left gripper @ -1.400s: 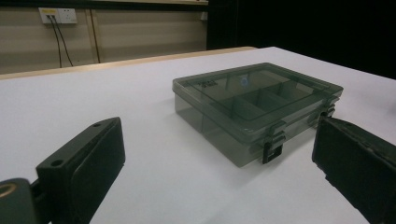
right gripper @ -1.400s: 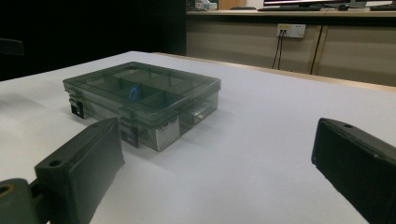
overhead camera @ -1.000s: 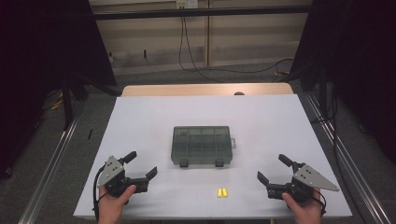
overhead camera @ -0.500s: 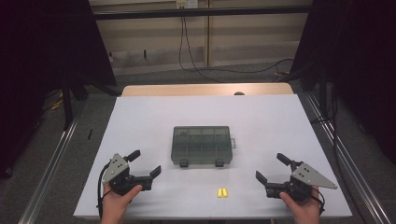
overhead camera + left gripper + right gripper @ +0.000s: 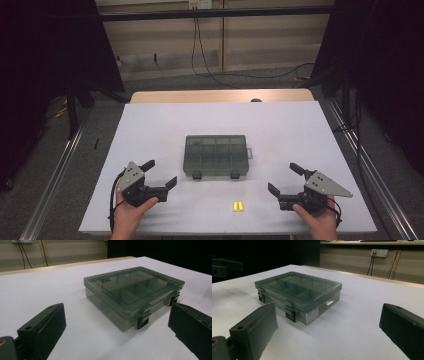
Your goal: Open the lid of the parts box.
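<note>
Compartment box [image 5: 216, 155] mid-table, lid shut, both latches facing person. Two yellow pieces [image 5: 238, 206] on table [image 5: 300, 130] just in front. Left gripper [image 5: 161, 175] and right gripper [image 5: 284, 180] flank box, apart from it, jaws wide apart, empty.

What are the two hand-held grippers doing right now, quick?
Left hand-held gripper: open, holding nothing, aimed at the closed grey box.
Right hand-held gripper: open, holding nothing.
</note>
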### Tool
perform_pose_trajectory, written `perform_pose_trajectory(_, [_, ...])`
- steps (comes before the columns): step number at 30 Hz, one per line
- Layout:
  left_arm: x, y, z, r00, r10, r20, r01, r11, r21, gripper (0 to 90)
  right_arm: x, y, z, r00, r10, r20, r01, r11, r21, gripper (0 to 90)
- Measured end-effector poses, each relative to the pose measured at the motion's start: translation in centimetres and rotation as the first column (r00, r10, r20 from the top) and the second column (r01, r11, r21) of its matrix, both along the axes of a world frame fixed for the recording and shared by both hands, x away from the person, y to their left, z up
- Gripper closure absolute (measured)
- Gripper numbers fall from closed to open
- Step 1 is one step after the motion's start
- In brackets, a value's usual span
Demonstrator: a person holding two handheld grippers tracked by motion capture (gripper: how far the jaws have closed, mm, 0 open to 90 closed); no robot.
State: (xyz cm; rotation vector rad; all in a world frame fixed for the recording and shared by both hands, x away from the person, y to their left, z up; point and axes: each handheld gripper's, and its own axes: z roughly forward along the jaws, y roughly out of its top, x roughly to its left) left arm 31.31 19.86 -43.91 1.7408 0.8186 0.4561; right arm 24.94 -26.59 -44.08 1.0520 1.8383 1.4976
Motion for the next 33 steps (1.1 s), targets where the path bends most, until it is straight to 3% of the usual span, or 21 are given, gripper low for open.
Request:
perform_pose_trajectory(4, [0.1,-0.3,0.1,0.9999,0.002,-0.011,-0.002,1.0,0.007,1.5,0.5,0.3,0.0,1.0,-0.006,-0.006,0.006,0.9999,0.01,0.7])
perform_pose_trajectory(13, [0.6,-0.8,0.0,0.9996,0.0,-0.027,0.0,0.9999,0.011,1.7,1.4,1.0,0.3,0.9999,0.007,-0.015,-0.008,0.9998,-0.017,0.9])
perform_pose_trajectory(20, [0.8,-1.3,0.0,0.9992,-0.012,-0.038,0.012,0.9998,0.013,1.8,2.0,1.4,0.4,0.9992,0.008,-0.038,-0.008,1.0,-0.003,0.9])
perform_pose_trajectory(25, [1.1,-1.5,0.0,0.9987,-0.007,-0.05,0.009,0.9997,0.023,2.1,2.5,2.1,0.4,0.9981,0.022,-0.058,-0.024,0.9991,-0.035,1.3])
perform_pose_trajectory(33, [1.4,-2.0,0.0,0.9976,-0.016,-0.067,0.019,0.9987,0.047,4.5,3.4,2.9,0.4,0.9961,0.045,-0.075,-0.049,0.9978,-0.046,3.9])
